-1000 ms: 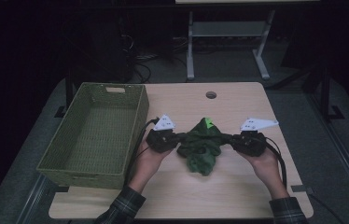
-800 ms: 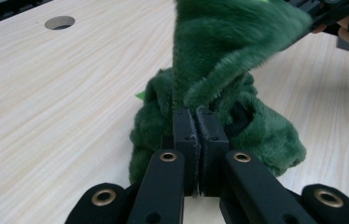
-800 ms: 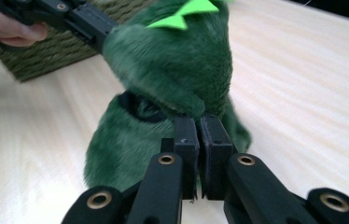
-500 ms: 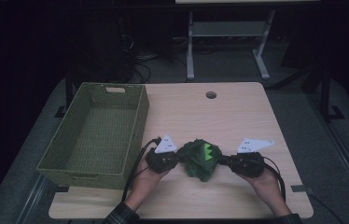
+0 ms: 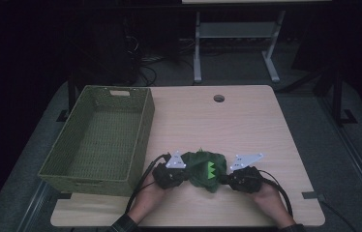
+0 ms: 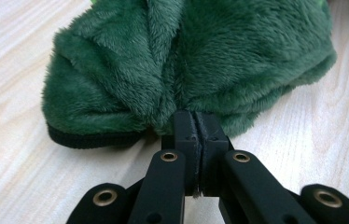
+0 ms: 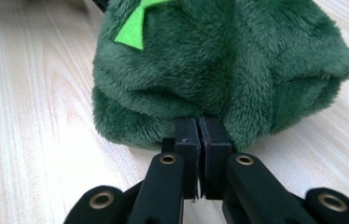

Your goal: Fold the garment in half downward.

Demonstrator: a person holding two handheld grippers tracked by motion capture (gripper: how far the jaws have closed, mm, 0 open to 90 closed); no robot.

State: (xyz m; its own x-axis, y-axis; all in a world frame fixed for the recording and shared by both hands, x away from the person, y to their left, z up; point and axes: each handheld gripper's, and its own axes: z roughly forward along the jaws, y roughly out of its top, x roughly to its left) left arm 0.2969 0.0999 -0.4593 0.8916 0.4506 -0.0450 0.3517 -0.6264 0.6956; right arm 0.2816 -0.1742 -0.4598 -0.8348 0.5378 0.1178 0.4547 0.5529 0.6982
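A dark green plush cloth [image 5: 205,170] with bright green felt spikes lies bunched on the wooden table [image 5: 247,125] near its front edge. My left gripper [image 5: 185,175] pinches the cloth's left side, jaws shut on a fold of the fuzzy fabric [image 6: 182,70]. From the other side my right gripper [image 5: 224,180] is shut on the cloth's right edge [image 7: 219,70]. A black hem [image 6: 88,139] shows under the cloth in the left gripper view, and a bright green spike [image 7: 137,25] in the right gripper view. Both grippers sit low at the tabletop.
A green woven basket [image 5: 102,137] stands at the table's left, empty inside, close to my left hand. A round cable hole [image 5: 218,98] sits at the table's far middle. A metal stand [image 5: 234,38] is on the floor behind the table.
Both hands have come toward the front edge and sunk to the table with the cloth. The cloth, earlier spread and hanging between the grippers, now lies bunched on the wood.
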